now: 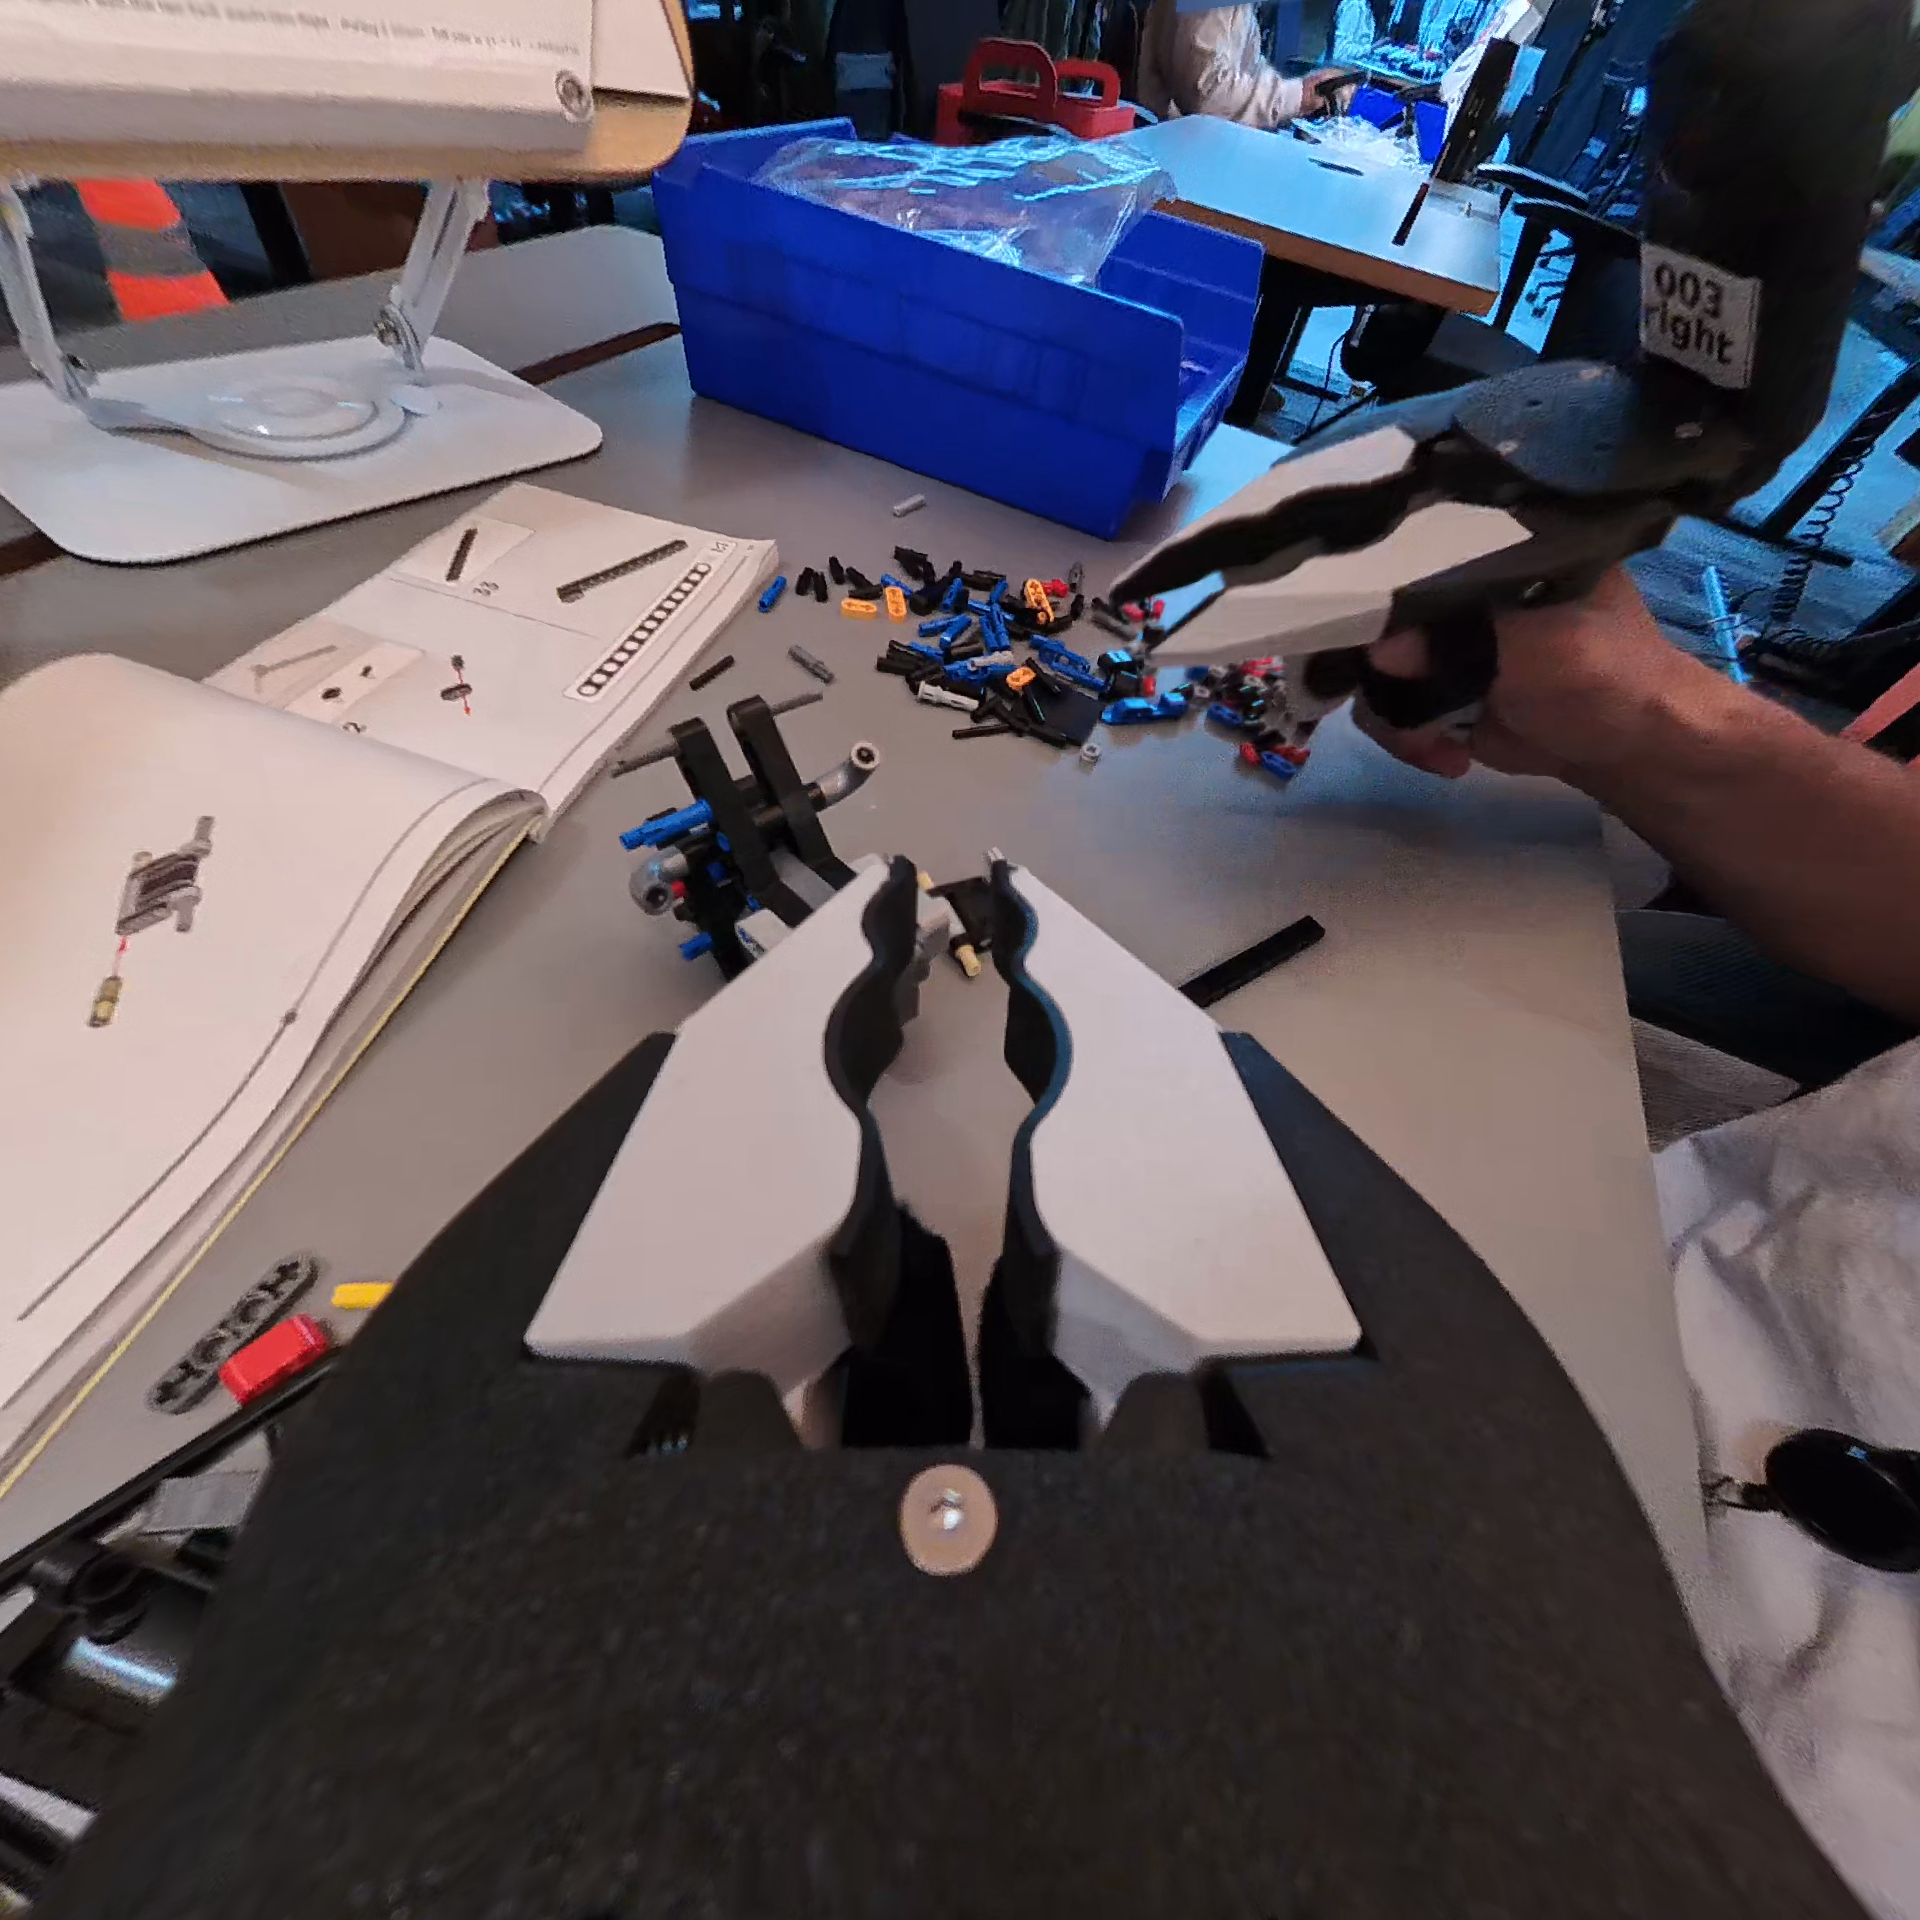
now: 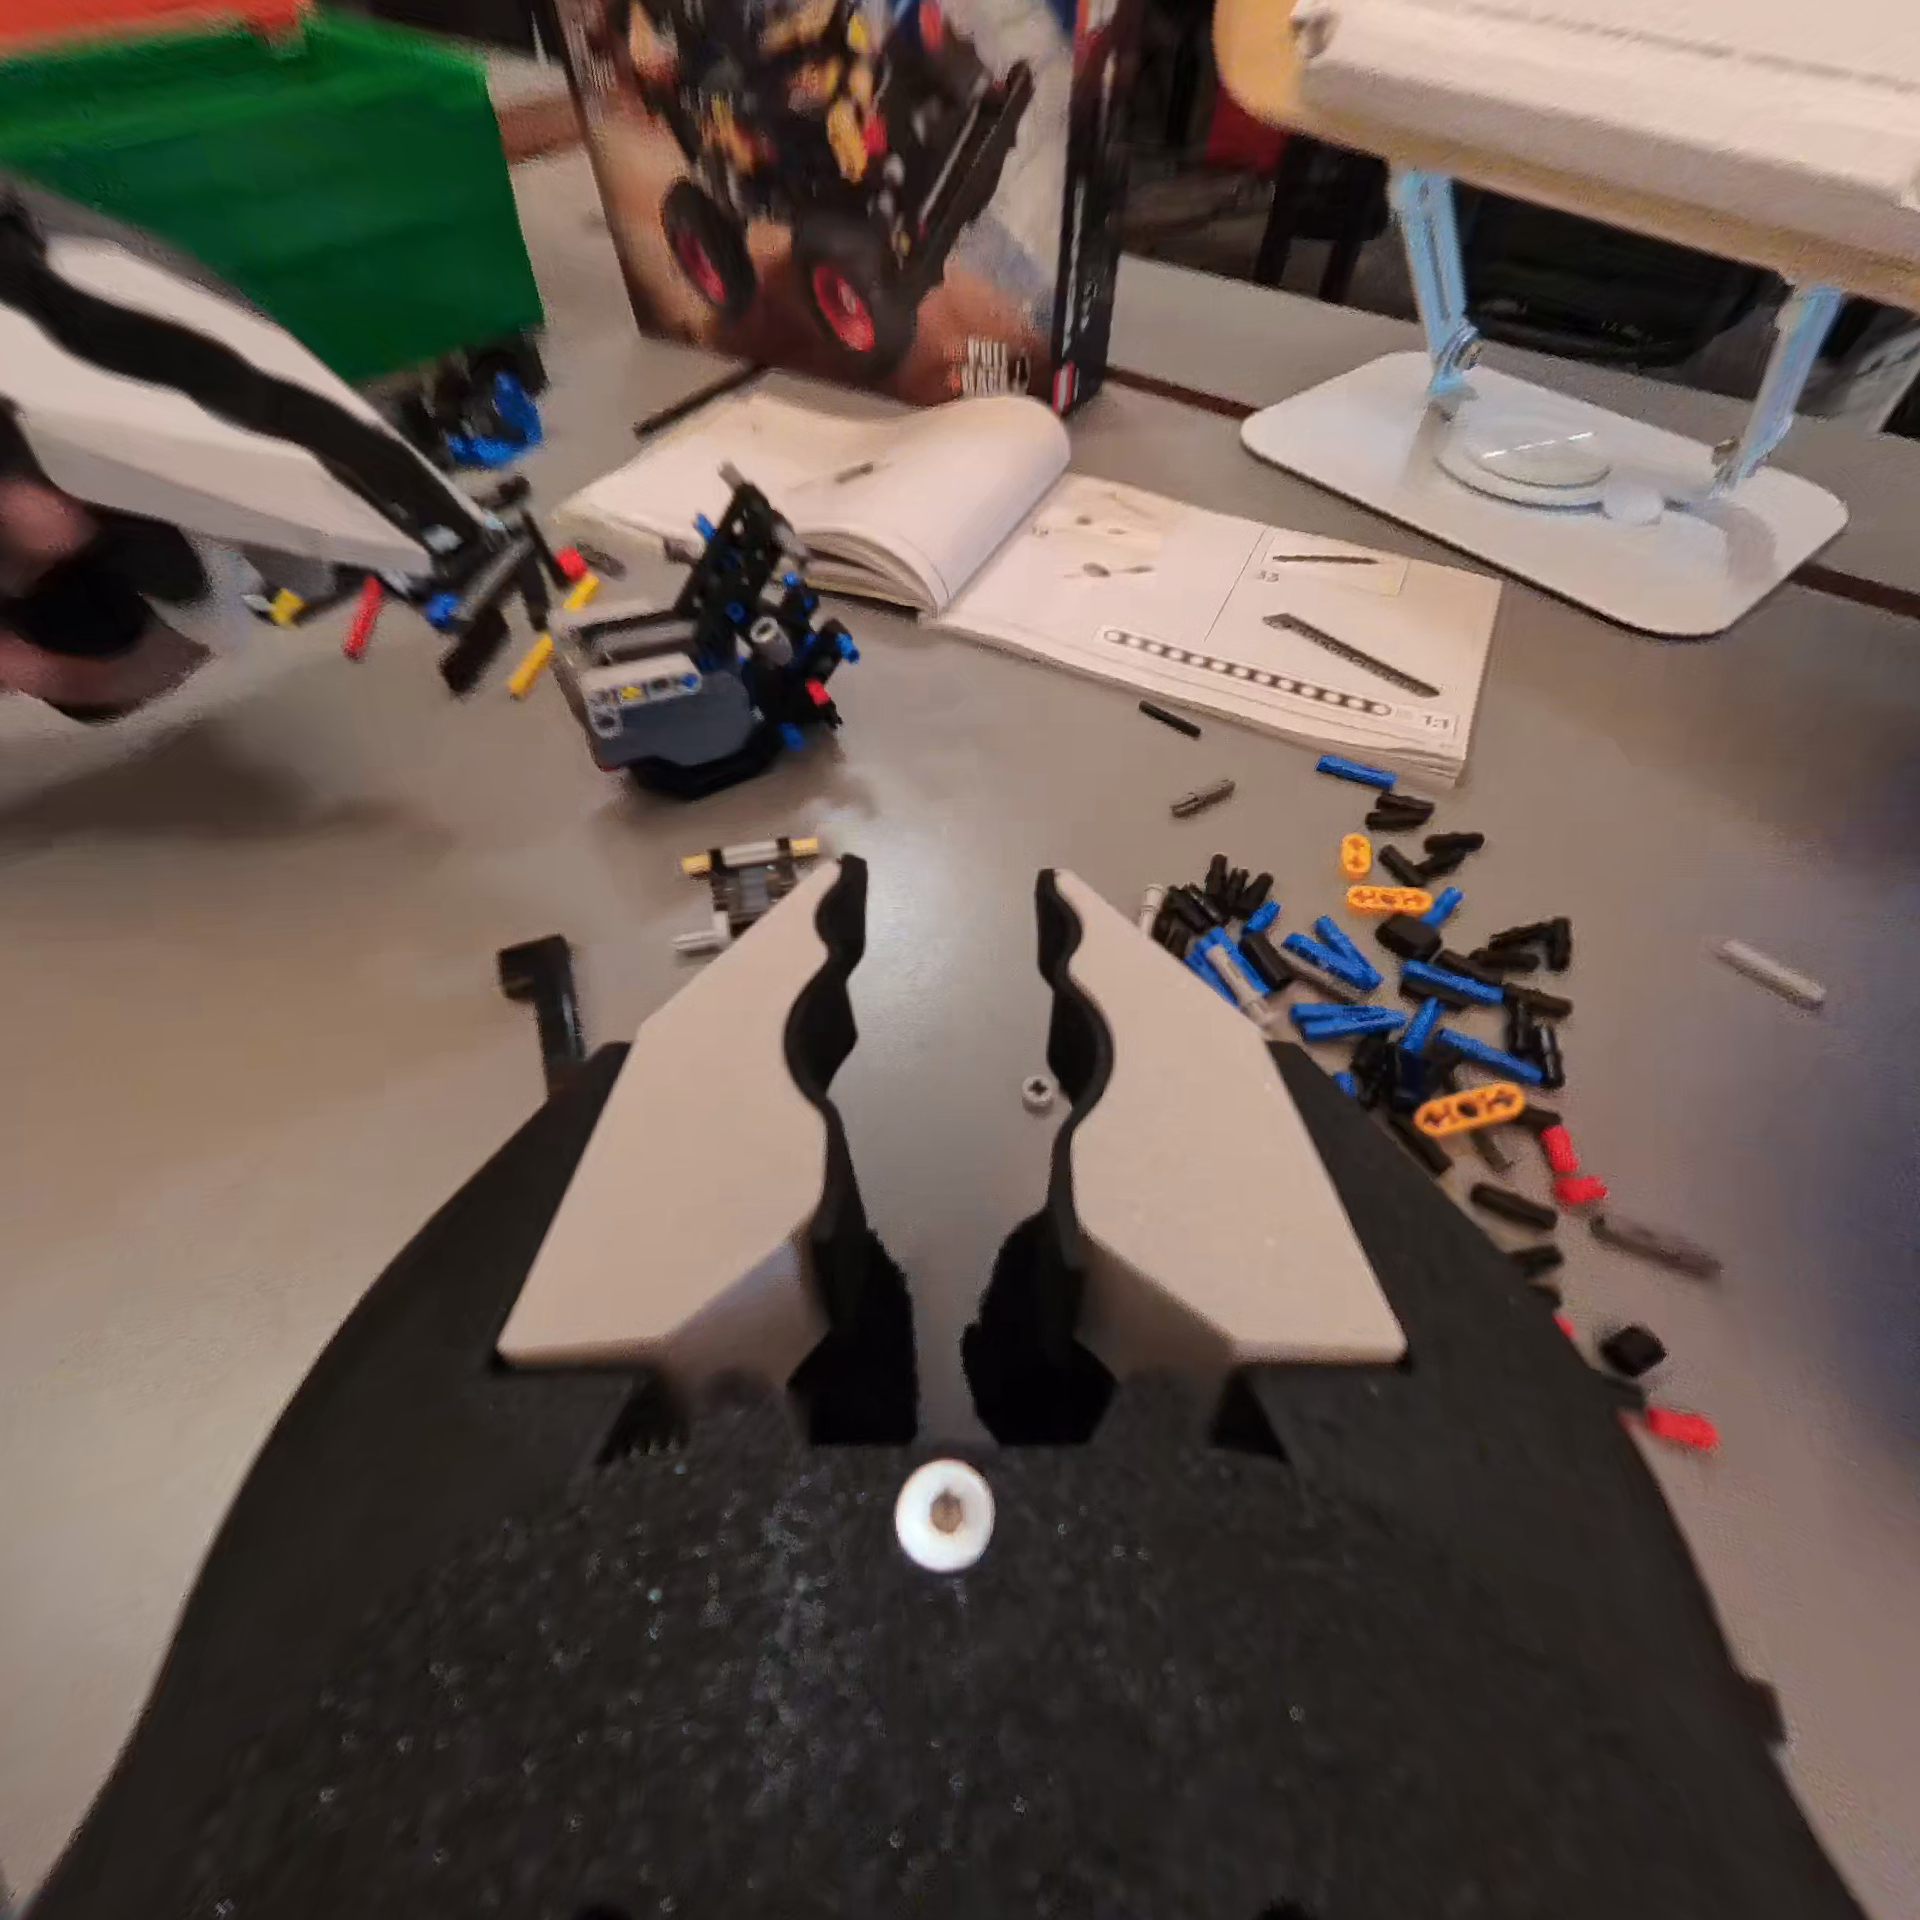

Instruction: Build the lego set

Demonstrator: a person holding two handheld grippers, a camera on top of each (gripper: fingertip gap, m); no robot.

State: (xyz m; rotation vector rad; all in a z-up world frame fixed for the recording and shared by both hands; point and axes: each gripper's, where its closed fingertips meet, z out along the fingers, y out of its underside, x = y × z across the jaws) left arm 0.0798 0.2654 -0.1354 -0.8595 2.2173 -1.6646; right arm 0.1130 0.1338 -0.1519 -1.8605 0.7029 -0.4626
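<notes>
The half-built model (image 1: pixel 748 831), black with blue pins and a grey block, stands on the grey table; it also shows in the right wrist view (image 2: pixel 707 665). A small grey-and-black sub-assembly with tan pins (image 2: pixel 748 883) lies on the table in front of it. My left gripper (image 1: pixel 951 868) hovers over it, jaws a little apart and empty; the sub-assembly (image 1: pixel 951 925) shows through the gap. My right gripper (image 2: pixel 948 868) is open and empty, low over bare table beside the pile of loose pins (image 2: pixel 1403 987). The left wrist view shows its tips (image 1: pixel 1132 618) at that pile (image 1: pixel 1018 655).
An open instruction booklet (image 1: pixel 312 831) lies at the left. A blue bin (image 1: pixel 935 332) with a plastic bag and a white stand (image 1: pixel 291 436) are behind. The set's box (image 2: pixel 862 187) stands at the back. A black beam (image 1: pixel 1252 961) and a grey bush (image 2: pixel 1037 1089) lie loose. Tip to tip, the grippers are about 15 centimetres apart. Measured from the fingertips, the grey bush (image 2: pixel 1037 1089) is 7 centimetres or so from the right gripper and 20 centimetres from the left. Seen from the left wrist view (image 1: pixel 1078 761) as well.
</notes>
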